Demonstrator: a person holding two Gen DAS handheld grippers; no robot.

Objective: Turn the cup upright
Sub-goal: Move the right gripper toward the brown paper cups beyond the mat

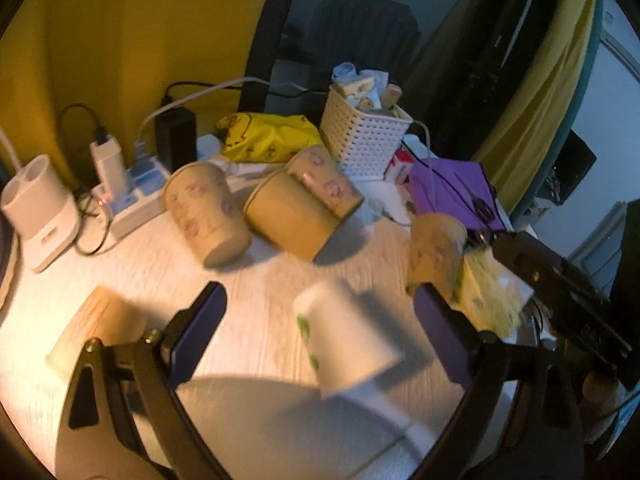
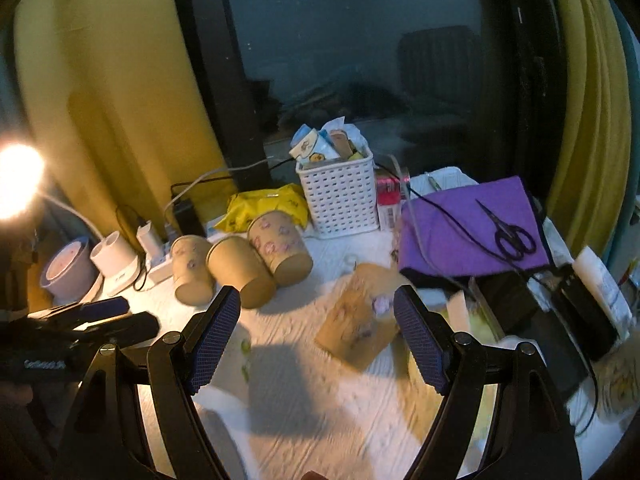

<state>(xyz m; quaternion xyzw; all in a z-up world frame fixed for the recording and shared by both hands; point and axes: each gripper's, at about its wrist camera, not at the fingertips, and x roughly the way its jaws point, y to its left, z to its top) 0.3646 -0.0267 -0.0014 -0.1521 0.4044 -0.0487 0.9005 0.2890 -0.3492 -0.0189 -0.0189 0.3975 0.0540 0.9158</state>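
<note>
A white paper cup with green print (image 1: 344, 340) lies tilted on the white table (image 1: 260, 280), between the fingers of my open left gripper (image 1: 320, 308), not touched. Three brown paper cups lie on their sides further back (image 1: 204, 216) (image 1: 288, 216) (image 1: 324, 180). Another brown cup (image 1: 436, 252) lies to the right, and one (image 1: 96, 324) at the left. In the right wrist view my right gripper (image 2: 316, 320) is open and empty, with a brown cup (image 2: 360, 320) lying between its fingertips. The three cups (image 2: 240, 264) lie behind it.
A white perforated basket (image 1: 368, 136) stands at the back with a yellow bag (image 1: 264, 136) beside it. A power strip with chargers (image 1: 128, 196) and a white holder (image 1: 36, 208) sit at the left. A purple cloth (image 2: 468, 228) with scissors (image 2: 508, 232) lies at the right. A lamp (image 2: 16, 180) glows at the left.
</note>
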